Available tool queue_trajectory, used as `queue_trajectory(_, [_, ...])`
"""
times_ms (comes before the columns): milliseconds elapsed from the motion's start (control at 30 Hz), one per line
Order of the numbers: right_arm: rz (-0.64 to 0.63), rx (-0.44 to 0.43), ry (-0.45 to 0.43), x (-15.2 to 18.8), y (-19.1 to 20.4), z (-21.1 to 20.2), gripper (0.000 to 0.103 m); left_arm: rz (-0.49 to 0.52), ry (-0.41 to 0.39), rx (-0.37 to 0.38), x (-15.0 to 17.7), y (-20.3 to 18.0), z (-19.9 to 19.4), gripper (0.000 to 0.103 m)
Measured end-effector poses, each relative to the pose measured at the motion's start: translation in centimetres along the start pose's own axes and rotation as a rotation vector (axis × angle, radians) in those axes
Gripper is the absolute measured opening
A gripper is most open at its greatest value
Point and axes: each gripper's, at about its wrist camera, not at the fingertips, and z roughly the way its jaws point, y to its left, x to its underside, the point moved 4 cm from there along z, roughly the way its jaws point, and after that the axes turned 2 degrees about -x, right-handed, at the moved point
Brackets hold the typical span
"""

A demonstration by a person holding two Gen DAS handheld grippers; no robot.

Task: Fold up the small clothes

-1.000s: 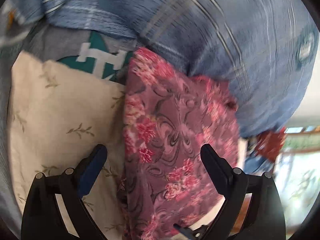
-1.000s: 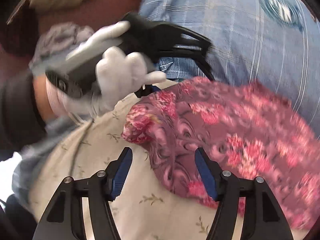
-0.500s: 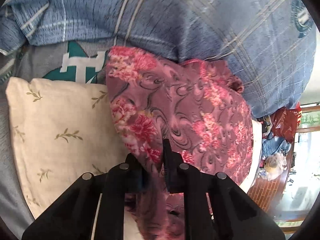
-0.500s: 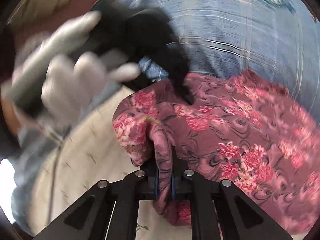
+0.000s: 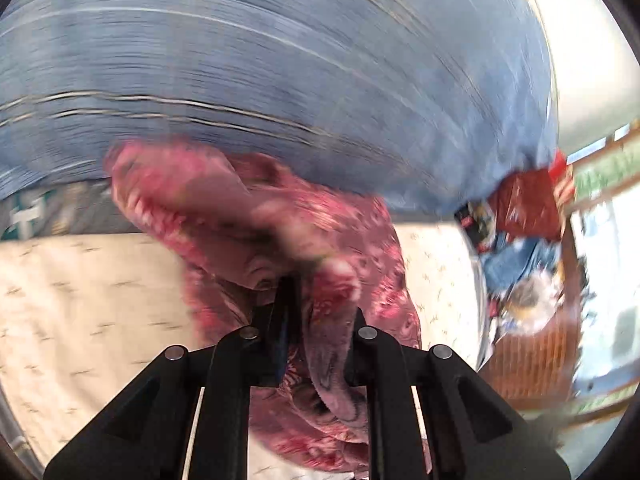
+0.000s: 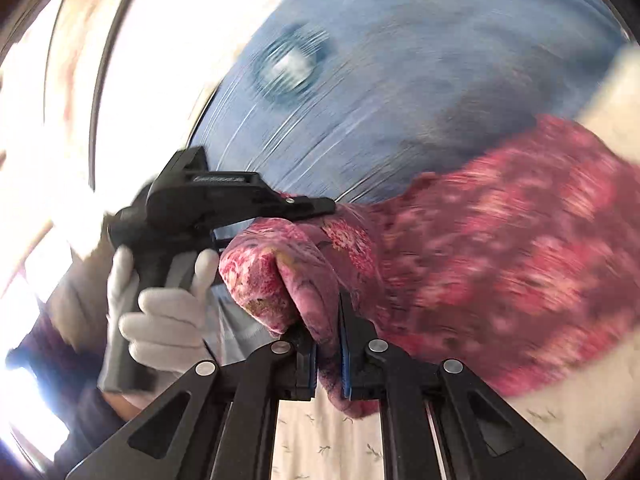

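Observation:
A small maroon garment with pink flowers lies bunched on a cream leaf-print cloth. My left gripper is shut on one bunched edge of it, with fabric hanging between the fingers. My right gripper is shut on another fold of the same garment, which trails to the right. In the right wrist view the left gripper shows from the side, held by a white-gloved hand, its tip on the garment's edge. Both views are motion-blurred.
A blue plaid cloth covers the surface behind the garment and also shows in the right wrist view. A grey cloth with teal and white lettering lies at the left. Cluttered items and a brown floor show at the right.
Both grippers were open a second ago, closed on the garment, and have now lifted and pulled its edge up. The views have swung quickly.

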Motion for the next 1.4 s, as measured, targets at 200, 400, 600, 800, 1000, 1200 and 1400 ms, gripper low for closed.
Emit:
queue_trajectory(200, [0.409,-0.022,-0.081,-0.9,-9.3,-2.7,0.009,0.096,0.128,-0.193,1.2,-5.1,10.3,0.014])
queue_trajectory(400, [0.566,0.026,-0.064,-0.4,-12.6,-3.4,0.019,0.087,0.166,-0.277,0.7,-6.1,13.5,0.02])
queue_trajectory(600, [0.572,-0.067,-0.126,-2.0,-13.5,-3.2,0.008,0.091,0.142,-0.26,0.0,-7.0,12.7,0.017])
queue_trajectory(800, [0.558,-0.058,-0.303,-3.3,-13.3,-6.9,0.007,0.136,0.099,-0.181,0.3,-11.5,12.1,0.021])
queue_trajectory(1000, [0.66,0.057,-0.234,-2.2,-16.2,-5.2,0.01,0.007,-0.024,-0.047,-0.3,-9.4,6.6,0.043])
queue_trajectory(1200, [0.7,0.011,-0.224,-2.0,-16.9,-4.6,0.01,-0.123,-0.043,-0.123,3.2,-0.6,3.8,0.054])
queue_trajectory(1400, [0.668,0.06,-0.219,-1.9,-16.4,-5.0,0.01,-0.205,0.054,-0.065,9.9,5.1,4.5,0.054])
